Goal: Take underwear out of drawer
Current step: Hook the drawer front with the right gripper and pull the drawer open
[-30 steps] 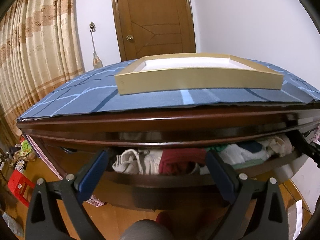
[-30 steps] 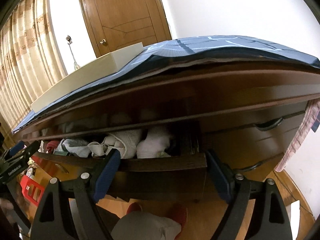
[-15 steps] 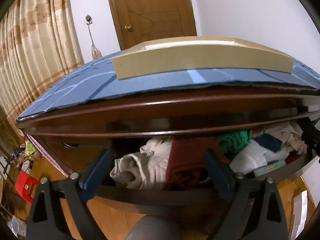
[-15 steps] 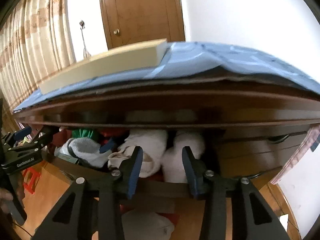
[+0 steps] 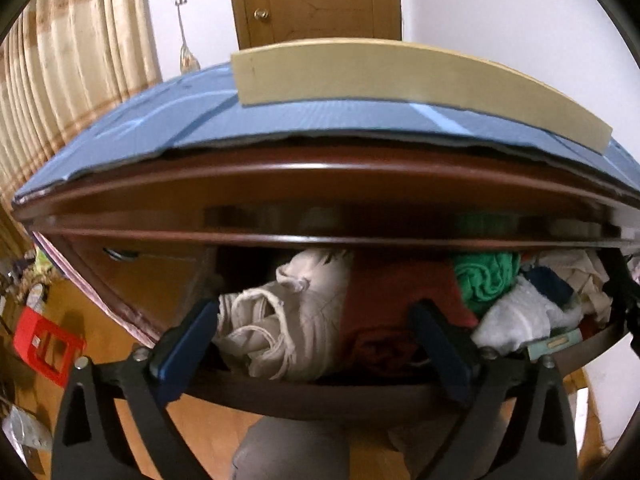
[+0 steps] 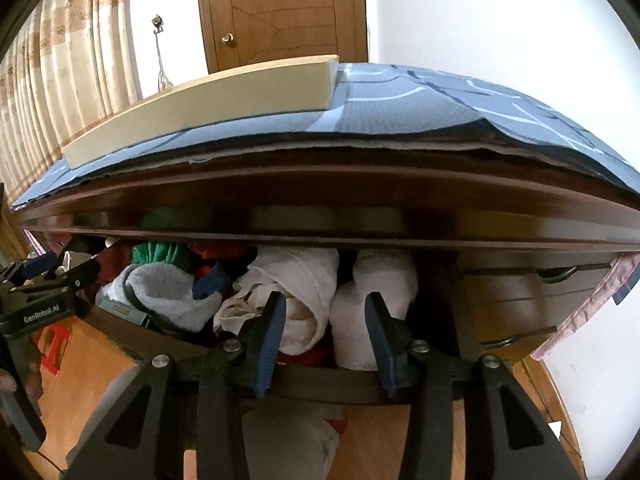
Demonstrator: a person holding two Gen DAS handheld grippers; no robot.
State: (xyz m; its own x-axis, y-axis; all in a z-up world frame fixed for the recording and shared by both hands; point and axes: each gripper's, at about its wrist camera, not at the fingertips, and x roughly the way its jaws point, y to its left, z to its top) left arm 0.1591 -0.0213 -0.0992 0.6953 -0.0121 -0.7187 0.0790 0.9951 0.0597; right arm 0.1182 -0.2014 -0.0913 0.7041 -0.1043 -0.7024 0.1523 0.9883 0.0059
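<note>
Behind my two grippers rose a bedroom wall with a closed wooden door [image 5: 316,0] and long tan curtains [image 5: 76,64], and under them stood the dark wooden dresser [image 5: 320,184], its top covered by a blue patterned cloth [image 6: 400,108], probably to spare the finish, with a shallow cream tray [image 5: 400,76] lying flat on it. Its top drawer [image 6: 344,386] stood pulled out, which left the jumble of clothing inside open to reach from above and in front. At the drawer's left end lay a cream garment with drawstrings [image 5: 288,312], just beside a dark red one [image 5: 392,300], then a green knit piece [image 5: 486,280] and pale rolled items further right; I could not tell from here which of these was the underwear I was after. My left gripper [image 5: 316,344] hung at the drawer's front edge with its jaws opening to about their widest, spanning the cream and red garments without pressing either, a stance I judged fit for taking a bulky bundle. My right gripper [image 6: 326,330], at the other end, had its jaws partly drawn in and gripping nothing, aimed at the gap between a white towelling roll [image 6: 304,280] and a smooth white roll [image 6: 380,292], narrow enough, I thought, to slip between them.
</note>
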